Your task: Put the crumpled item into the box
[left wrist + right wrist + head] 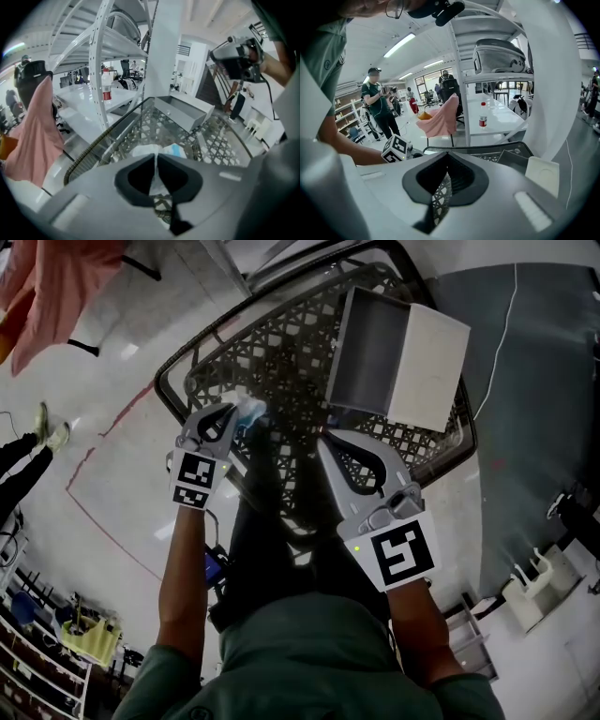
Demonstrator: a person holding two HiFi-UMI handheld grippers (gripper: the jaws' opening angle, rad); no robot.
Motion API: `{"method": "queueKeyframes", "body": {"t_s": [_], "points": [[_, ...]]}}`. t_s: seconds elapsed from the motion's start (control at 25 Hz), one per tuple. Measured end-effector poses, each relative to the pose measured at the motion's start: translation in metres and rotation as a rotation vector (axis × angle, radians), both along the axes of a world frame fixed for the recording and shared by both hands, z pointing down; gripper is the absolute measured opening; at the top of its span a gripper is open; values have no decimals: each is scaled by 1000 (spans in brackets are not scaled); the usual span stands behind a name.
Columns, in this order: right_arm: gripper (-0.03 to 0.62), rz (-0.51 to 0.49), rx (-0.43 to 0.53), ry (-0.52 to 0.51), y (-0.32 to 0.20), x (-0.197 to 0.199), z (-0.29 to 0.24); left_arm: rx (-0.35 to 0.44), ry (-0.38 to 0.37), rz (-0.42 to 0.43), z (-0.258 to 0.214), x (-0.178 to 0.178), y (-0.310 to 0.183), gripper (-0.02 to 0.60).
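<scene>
I am pinching the crumpled white-and-blue wad (251, 409) (164, 151) with my left tongs (234, 414) (155, 157). Their jaws are standing almost together, with a thin white fold of the wad caught between them. The wad is sitting on the dark lattice-patterned table (281, 343) (220, 145), to the left of the grey open-topped box (375, 352) (180, 112) and apart from it, so it is not yet inside.

The box is lying on the same table with its opening showing to my head view, and its white flap (429, 367) (543, 174) is hanging off the box's right side.

I am holding my right tongs (326, 439) (447, 155) just short of the box's near edge, with their tips meeting and nothing between them (only the table's lattice is showing through the gap lower down). Whether they are touching the box I cannot tell.

A pink cloth (56, 287) (35, 136) (440, 119) is hanging well to the left of the box, off the table.
</scene>
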State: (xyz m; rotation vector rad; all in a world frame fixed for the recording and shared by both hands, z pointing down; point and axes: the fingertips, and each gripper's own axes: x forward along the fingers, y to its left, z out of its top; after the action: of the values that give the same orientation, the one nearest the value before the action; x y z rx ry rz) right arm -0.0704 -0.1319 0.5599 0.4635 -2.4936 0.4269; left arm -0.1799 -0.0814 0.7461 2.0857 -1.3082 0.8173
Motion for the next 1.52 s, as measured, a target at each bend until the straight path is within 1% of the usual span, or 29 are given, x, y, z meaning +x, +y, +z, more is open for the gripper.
{"method": "queueKeyframes", "body": {"t_s": [0.6, 0.92, 1.24, 1.32, 1.52], "points": [[6, 64, 41, -32, -21, 31, -28, 100, -12, 71, -71, 27, -43, 18], [6, 123, 66, -52, -37, 60, -44, 142, -22, 131, -105, 54, -66, 18], [6, 189, 79, -65, -50, 96, -50, 169, -32, 192, -125, 86, -89, 18], [6, 206, 80, -65, -50, 94, -52, 174, -32, 208, -128, 83, -93, 18], [6, 240, 87, -62, -47, 73, -68, 185, -31, 237, -148, 60, -93, 18]]}}
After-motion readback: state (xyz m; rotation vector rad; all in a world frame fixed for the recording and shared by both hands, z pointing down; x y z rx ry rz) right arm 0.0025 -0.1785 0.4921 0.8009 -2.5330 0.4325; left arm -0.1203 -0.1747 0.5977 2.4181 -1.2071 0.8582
